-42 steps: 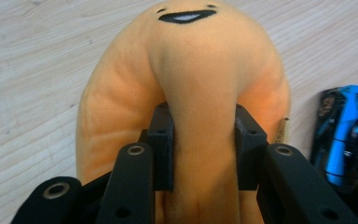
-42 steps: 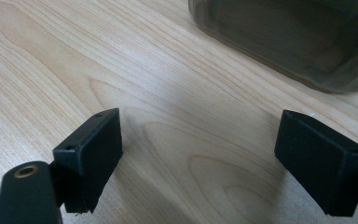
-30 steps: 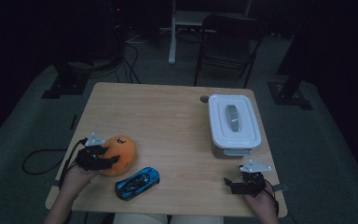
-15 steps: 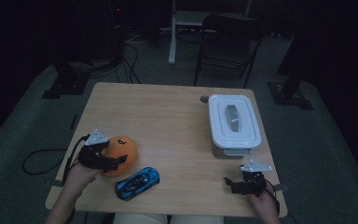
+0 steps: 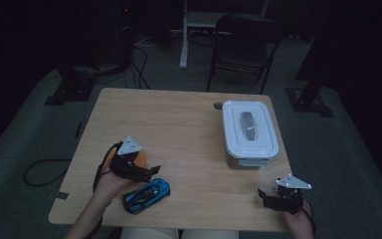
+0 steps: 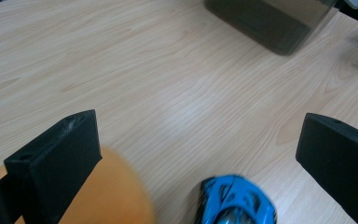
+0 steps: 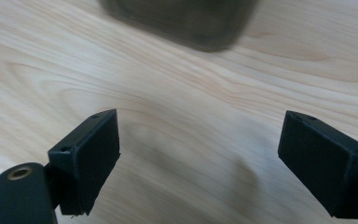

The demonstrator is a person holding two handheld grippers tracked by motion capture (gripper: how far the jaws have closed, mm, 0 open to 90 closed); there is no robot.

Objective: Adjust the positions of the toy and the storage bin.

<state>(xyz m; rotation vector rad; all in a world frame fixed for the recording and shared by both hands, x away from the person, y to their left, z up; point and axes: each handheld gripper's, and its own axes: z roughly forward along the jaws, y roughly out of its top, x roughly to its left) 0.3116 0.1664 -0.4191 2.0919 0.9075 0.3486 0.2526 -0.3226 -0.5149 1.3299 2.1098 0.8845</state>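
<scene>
Orange round toy [image 5: 140, 158] just released: my left gripper [image 5: 149, 173] has opened wide, empty, nearing the blue toy car [image 5: 147, 194]; right gripper [image 5: 271, 196] open.

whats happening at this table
A person works two grippers over a wooden table. The left gripper has just been opening; its jaws stand wide with nothing pressed between them, an orange toy by one jaw and a blue toy car just ahead. The right gripper hovers open near the lidded white box.
</scene>
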